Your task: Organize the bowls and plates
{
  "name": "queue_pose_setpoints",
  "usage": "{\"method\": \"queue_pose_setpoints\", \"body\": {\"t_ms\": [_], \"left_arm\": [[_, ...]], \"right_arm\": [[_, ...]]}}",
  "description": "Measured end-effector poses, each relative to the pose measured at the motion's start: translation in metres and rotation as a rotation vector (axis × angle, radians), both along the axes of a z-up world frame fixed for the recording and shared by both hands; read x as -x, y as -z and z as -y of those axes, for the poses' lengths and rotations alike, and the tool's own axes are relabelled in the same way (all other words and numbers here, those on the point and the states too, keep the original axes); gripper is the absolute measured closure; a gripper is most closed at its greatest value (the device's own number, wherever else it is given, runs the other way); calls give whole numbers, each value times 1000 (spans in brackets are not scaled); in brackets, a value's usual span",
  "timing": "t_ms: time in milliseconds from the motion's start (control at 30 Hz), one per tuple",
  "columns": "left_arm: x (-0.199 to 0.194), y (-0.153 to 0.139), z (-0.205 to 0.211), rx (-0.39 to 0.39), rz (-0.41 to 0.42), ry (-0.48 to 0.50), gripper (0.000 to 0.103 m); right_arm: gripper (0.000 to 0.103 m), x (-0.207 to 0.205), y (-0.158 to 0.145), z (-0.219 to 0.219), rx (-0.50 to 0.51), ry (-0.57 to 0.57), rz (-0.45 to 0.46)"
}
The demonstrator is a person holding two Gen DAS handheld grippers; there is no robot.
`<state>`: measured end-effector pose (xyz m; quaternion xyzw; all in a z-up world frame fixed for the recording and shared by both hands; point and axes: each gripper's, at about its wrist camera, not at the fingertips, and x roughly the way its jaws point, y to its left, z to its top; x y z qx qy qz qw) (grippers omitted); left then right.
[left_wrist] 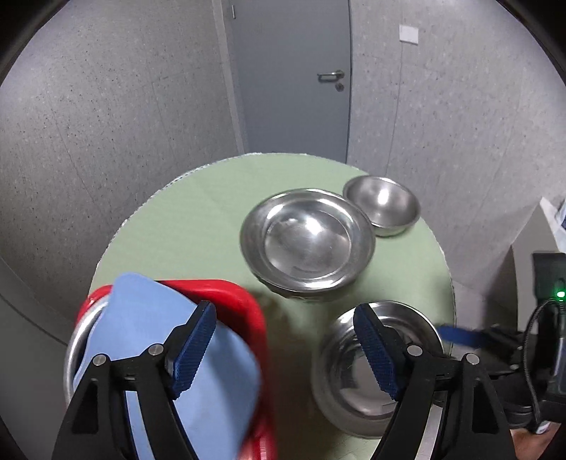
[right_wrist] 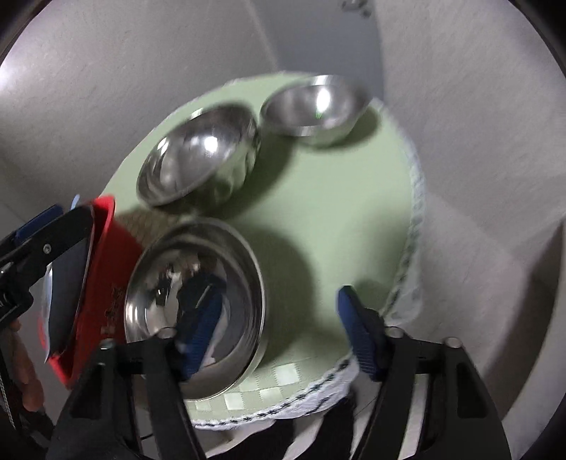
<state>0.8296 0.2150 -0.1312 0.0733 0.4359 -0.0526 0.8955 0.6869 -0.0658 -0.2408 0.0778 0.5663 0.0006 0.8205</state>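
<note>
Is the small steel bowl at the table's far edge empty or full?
Empty. The small steel bowl shows only bare, shiny metal inside in both wrist views.

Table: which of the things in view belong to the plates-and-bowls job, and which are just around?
Job:
- steel plate, resting on something dark
- small bowl
- near bowl
- blue plate in the red basket
- metal dish under the blue plate

Just around:
- green tablecloth
- grey door
- wall switch
</note>
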Motion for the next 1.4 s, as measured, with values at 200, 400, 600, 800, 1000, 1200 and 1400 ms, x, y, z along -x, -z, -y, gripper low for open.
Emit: {"method": "queue_pose_setpoints", "body": {"t_ms": [200,400,600,800,1000,1200,1400], "left_arm": [[-1,2,30,-95,17,-18,27],[-4,18,52,-96,-43,-26,32],[-23,45,52,-3,-189,-51,81],[-35,36,52,13,-150,-77,86],[-40,17,51,52,-94,-75,85],[-51,-8,46,89,-43,-50,85],[-73,-31,27,140,-11,-28,85]], "right_arm": [[83,-8,24,22,-160,-45,-63],[89,-13,27,36,-222,-72,-70],[90,-21,30,43,-260,-101,-77],[90,-31,24,48,-293,-125,-71],[90,-46,-7,46,-287,-139,2],[89,-58,-36,47,-294,-133,57],[89,-79,-61,38,-287,-130,101]]}}
